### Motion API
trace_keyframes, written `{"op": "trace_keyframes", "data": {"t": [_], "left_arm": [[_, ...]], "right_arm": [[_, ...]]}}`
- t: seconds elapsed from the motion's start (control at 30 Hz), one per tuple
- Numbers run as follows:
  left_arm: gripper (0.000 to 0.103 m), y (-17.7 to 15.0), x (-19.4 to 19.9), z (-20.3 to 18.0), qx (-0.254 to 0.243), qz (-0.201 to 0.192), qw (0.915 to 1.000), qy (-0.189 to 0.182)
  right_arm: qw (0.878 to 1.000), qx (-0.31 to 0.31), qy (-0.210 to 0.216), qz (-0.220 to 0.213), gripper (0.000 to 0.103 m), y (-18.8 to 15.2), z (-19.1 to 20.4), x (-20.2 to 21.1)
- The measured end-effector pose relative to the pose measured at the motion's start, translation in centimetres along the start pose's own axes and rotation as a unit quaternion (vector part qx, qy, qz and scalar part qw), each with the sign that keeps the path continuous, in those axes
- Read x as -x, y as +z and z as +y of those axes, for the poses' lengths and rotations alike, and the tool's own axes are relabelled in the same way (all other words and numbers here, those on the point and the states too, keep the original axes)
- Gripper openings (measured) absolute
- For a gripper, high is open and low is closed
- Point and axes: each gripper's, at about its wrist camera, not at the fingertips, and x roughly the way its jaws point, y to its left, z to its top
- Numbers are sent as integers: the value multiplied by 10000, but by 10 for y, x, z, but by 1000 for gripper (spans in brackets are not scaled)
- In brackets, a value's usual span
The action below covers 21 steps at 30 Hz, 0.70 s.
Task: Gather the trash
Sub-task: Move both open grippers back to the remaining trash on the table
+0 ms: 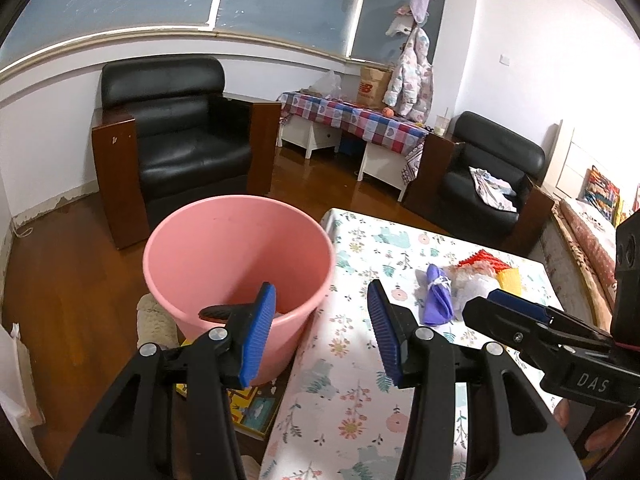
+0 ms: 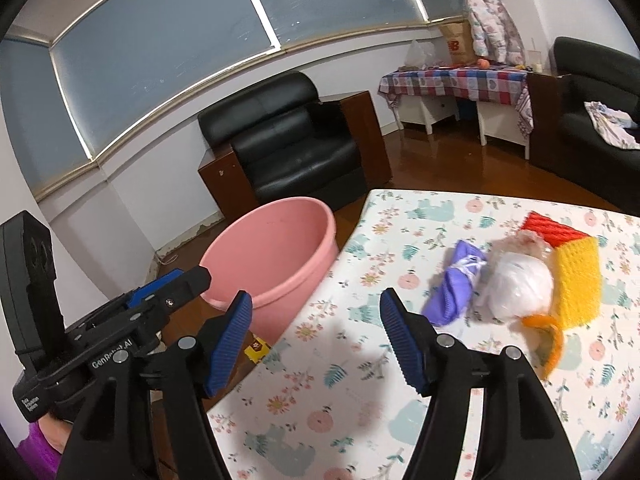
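Trash on the floral table point(image 2: 360, 380): purple tied bundle point(image 2: 456, 288), white crumpled bag point(image 2: 520, 288) (possibly plastic), beside pink bin point(image 2: 272, 256). Left gripper point(image 1: 322, 332) and right gripper point(image 2: 316, 344) both spread, empty.

Both grippers point(image 1: 322, 328) point(image 2: 316, 332) were built w/ black frames, ribbed blue pads point(image 1: 260, 336), silver screws; white "DAS" lettering, purple sleeve point(image 2: 34, 452) were seen.

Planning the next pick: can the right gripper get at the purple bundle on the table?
Probably yes: the right gripper is open and empty, and the purple bundle lies ahead with bare tablecloth between.
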Motion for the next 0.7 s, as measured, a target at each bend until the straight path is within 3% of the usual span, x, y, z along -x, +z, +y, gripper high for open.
{"op": "trace_keyframes", "data": {"t": [0.43, 0.7], "left_arm": [[48, -10, -3, -24, 2, 18, 9994, -343], [48, -15, -12, -46, -328, 61, 9986, -414]], "right_arm": [[9944, -346, -963, -278, 66, -28, -64, 45], [9882, -797, -1267, -320, 65, -40, -103, 54]]}}
